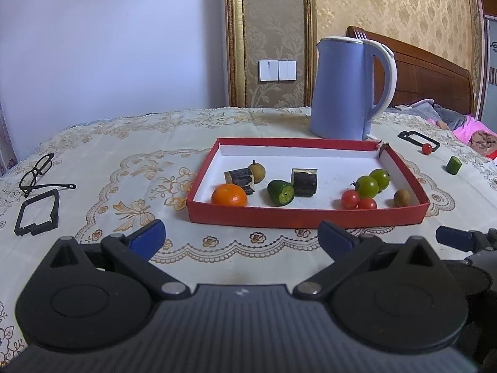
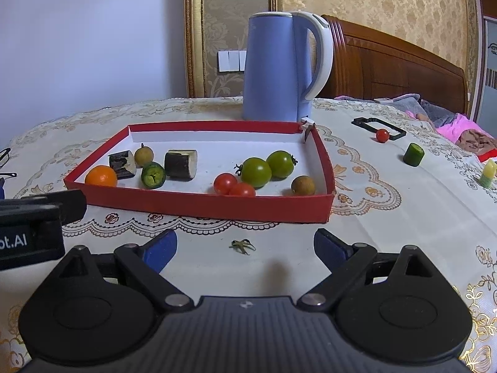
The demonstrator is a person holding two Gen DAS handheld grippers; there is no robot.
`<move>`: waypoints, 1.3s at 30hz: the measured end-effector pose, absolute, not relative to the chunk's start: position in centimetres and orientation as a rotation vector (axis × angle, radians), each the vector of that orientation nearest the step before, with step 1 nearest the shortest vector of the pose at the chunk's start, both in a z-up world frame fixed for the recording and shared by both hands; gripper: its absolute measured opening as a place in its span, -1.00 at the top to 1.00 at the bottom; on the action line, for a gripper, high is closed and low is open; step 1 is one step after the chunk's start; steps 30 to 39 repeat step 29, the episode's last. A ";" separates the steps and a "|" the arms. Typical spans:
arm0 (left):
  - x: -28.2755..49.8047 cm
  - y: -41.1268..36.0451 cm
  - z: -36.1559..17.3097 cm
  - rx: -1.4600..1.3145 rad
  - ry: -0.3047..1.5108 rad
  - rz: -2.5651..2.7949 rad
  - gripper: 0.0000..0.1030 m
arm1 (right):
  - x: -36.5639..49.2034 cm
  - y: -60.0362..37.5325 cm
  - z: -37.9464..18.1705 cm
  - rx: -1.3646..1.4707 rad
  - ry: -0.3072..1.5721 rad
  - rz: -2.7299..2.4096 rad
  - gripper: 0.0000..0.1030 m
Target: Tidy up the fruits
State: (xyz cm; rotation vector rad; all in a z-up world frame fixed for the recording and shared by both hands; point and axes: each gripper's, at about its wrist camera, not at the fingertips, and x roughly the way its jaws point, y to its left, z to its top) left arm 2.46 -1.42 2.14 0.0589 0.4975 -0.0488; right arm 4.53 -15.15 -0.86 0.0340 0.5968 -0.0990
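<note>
A red tray [image 1: 298, 217] [image 2: 202, 205] with a white floor holds an orange [image 1: 229, 195] [image 2: 101, 176], two dark eggplant pieces [image 1: 303, 181] [image 2: 180, 163], a cucumber piece [image 1: 280, 192] [image 2: 153, 175], two green tomatoes [image 1: 367, 186] [image 2: 256, 172], two red cherry tomatoes [image 1: 350, 199] [image 2: 225, 183] and two brown longans [image 1: 401, 197] [image 2: 303, 185]. Outside it, to the right, lie a red cherry tomato [image 1: 427, 148] [image 2: 382, 135] and a cucumber piece [image 1: 453, 165] [image 2: 413, 154]. My left gripper [image 1: 242, 236] and right gripper [image 2: 245, 247] are open and empty, in front of the tray.
A blue kettle [image 1: 341, 88] [image 2: 276, 68] stands behind the tray. Glasses [image 1: 37, 171] and a black frame [image 1: 38, 213] lie at the left; another black frame [image 2: 377, 127] is at the right. A yellow-green piece [image 2: 487, 172] and a loose stem [image 2: 243, 246] lie on the cloth.
</note>
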 end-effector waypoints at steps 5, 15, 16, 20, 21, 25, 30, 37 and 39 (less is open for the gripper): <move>2.4 -1.6 2.0 0.074 0.488 -0.039 -1.00 | 4.6 -15.4 -0.8 0.042 0.591 -0.119 -0.86; 2.2 -1.7 1.9 0.097 0.471 -0.028 -1.00 | 4.6 -14.8 -0.7 0.014 0.579 -0.129 -0.86; 2.1 -1.8 1.9 0.099 0.467 -0.029 -1.00 | 4.6 -14.8 -0.7 0.012 0.579 -0.129 -0.86; 2.0 -2.0 1.9 0.112 0.455 -0.031 -1.00 | 4.6 -14.8 -0.7 0.013 0.582 -0.123 -0.86; 2.0 -2.0 1.8 0.113 0.454 -0.030 -1.00 | 4.6 -14.7 -0.7 0.013 0.580 -0.123 -0.86; 2.0 -1.9 1.6 0.110 0.462 -0.033 -1.00 | 4.6 -14.6 -0.9 0.001 0.577 -0.127 -0.86; 1.5 -1.0 1.3 0.085 0.417 0.018 -1.00 | 5.0 -14.5 -1.5 -0.017 0.596 -0.128 -0.86; 1.5 -1.0 1.3 0.085 0.417 0.018 -1.00 | 5.0 -14.5 -1.5 -0.017 0.596 -0.128 -0.86; 1.5 -1.0 1.3 0.085 0.417 0.018 -1.00 | 5.0 -14.5 -1.5 -0.017 0.596 -0.128 -0.86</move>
